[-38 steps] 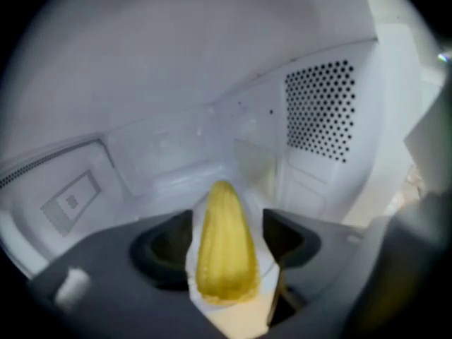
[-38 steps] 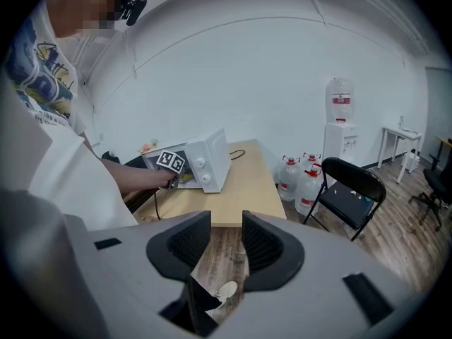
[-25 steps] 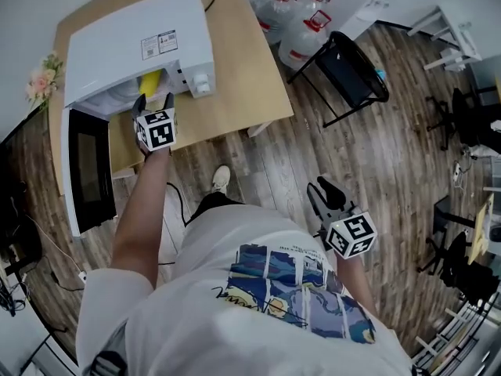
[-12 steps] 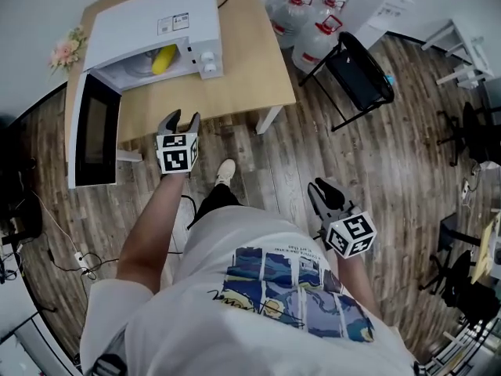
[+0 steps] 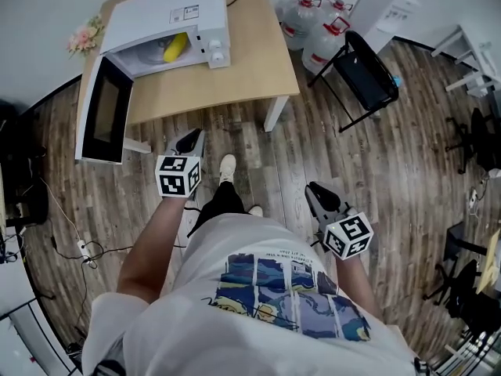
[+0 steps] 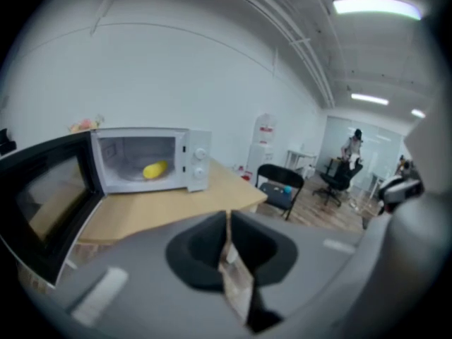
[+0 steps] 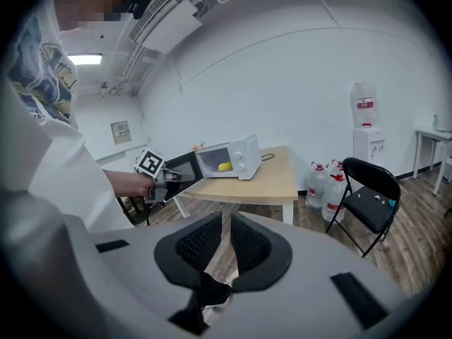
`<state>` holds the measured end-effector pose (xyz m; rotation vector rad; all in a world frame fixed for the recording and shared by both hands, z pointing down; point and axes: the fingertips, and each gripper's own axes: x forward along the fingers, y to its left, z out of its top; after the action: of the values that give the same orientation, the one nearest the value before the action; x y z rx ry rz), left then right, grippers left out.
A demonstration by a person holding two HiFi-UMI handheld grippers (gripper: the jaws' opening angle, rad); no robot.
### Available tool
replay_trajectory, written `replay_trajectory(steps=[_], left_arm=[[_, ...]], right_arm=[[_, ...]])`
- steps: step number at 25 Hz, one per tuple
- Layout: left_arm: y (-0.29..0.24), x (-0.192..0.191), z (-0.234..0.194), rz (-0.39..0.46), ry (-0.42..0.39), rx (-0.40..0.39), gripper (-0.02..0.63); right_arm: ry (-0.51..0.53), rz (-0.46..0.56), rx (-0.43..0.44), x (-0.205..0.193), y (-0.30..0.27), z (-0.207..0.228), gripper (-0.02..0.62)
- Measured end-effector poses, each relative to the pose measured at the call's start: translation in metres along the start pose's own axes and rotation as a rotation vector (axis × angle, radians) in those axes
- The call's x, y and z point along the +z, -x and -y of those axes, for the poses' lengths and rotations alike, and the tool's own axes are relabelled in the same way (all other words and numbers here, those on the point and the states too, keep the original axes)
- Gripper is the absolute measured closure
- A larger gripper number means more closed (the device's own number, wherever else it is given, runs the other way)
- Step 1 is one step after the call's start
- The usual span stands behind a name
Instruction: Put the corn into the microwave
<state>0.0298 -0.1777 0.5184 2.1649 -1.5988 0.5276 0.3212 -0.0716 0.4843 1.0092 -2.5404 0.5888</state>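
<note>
Left tool (image 5: 192,138), right tool (image 5: 316,191) closing narrow, both empty; yellow corn cob (image 5: 175,47) lies inside white microwave (image 5: 168,10). You likely push its open black door (image 5: 106,112) shut next.

The left arm (image 5: 153,241) is stretched forward, bare below the sleeve, and the left gripper (image 5: 190,138) is held out in front of the body, tipped somewhat downward. Its jaws are being closed and are seen meeting at the tips, with nothing between them. The right gripper (image 5: 317,192) is held close beside the right hip, likewise pointed forward and down. Its jaws are being closed too; a narrow, empty slit is seen between them.
</note>
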Motion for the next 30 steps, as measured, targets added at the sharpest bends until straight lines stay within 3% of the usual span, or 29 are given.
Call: replay_trajectory(steps=[2, 14, 23, 30], left_arm=[[0.014, -0.003, 0.013, -0.005, -0.011, -0.024, 0.597], [0.067, -0.005, 0.071, 0.027, -0.027, -0.232, 0.597], [0.157, -0.031, 0.026, 0.043, 0.046, -0.258, 0.597], [0.218, -0.067, -0.031, 0.051, 0.083, -0.211, 0.597]], right_arm=[[0.008, -0.005, 0.023, -0.005, 0.000, -0.008, 0.560], [0.056, -0.006, 0.077, 0.000, -0.013, -0.046, 0.577], [0.156, -0.016, 0.188, 0.022, -0.069, -0.137, 0.583], [0.225, -0.049, 0.239, 0.023, -0.102, -0.216, 0.584]])
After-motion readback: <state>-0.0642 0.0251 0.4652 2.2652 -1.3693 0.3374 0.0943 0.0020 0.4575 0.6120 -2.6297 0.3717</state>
